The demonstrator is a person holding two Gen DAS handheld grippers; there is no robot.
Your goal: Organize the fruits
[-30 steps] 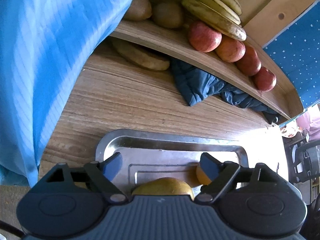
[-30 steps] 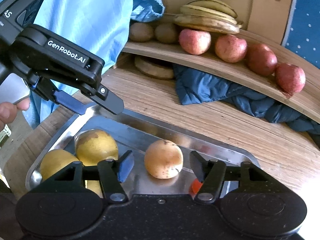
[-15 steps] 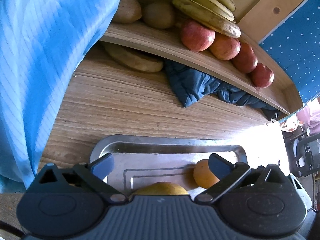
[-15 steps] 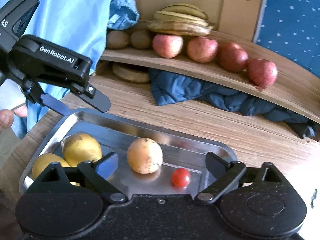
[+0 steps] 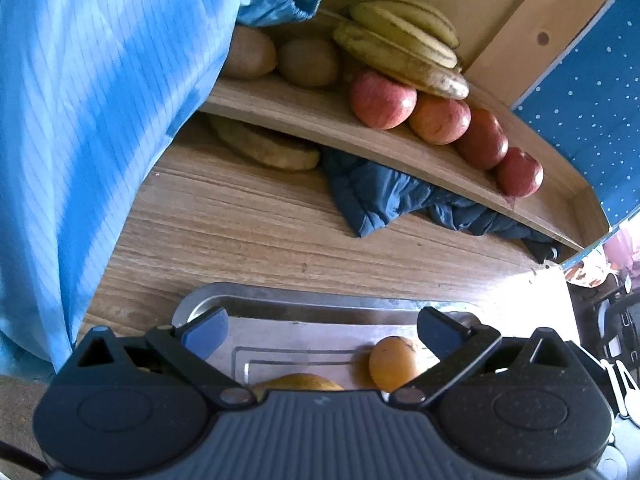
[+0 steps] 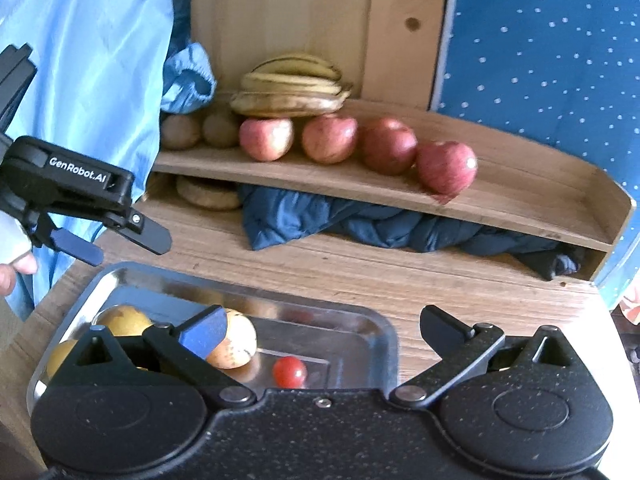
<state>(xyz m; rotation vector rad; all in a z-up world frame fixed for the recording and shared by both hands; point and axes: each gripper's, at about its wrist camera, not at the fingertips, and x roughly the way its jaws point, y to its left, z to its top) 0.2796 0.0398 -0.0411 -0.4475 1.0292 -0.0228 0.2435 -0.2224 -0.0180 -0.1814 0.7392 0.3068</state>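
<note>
A steel tray (image 6: 376, 332) on the wooden table holds two yellow pears (image 6: 120, 320), a tan round fruit (image 6: 240, 340) and a small red tomato (image 6: 289, 371). My right gripper (image 6: 320, 330) is open and empty just above the tray's near side. My left gripper (image 5: 320, 326) is open and empty over the tray (image 5: 320, 304); the tan fruit (image 5: 394, 362) lies by its right finger and a pear (image 5: 298, 382) shows under it. It also shows in the right wrist view (image 6: 112, 242) at the tray's far left. The shelf (image 6: 360, 196) carries several red apples (image 6: 330, 138), bananas (image 6: 290, 86) and two kiwis (image 6: 218, 130).
A dark blue cloth (image 6: 360, 224) and a flat brown object (image 6: 208, 194) lie under the shelf. A light blue sleeve (image 5: 80, 120) fills the left side. The table's right edge (image 6: 608, 320) is near the right gripper.
Both grippers have opened wider and pulled back from the tray. The right gripper's view has shifted right, so the tan fruit now sits by its left finger and the tomato shows.
</note>
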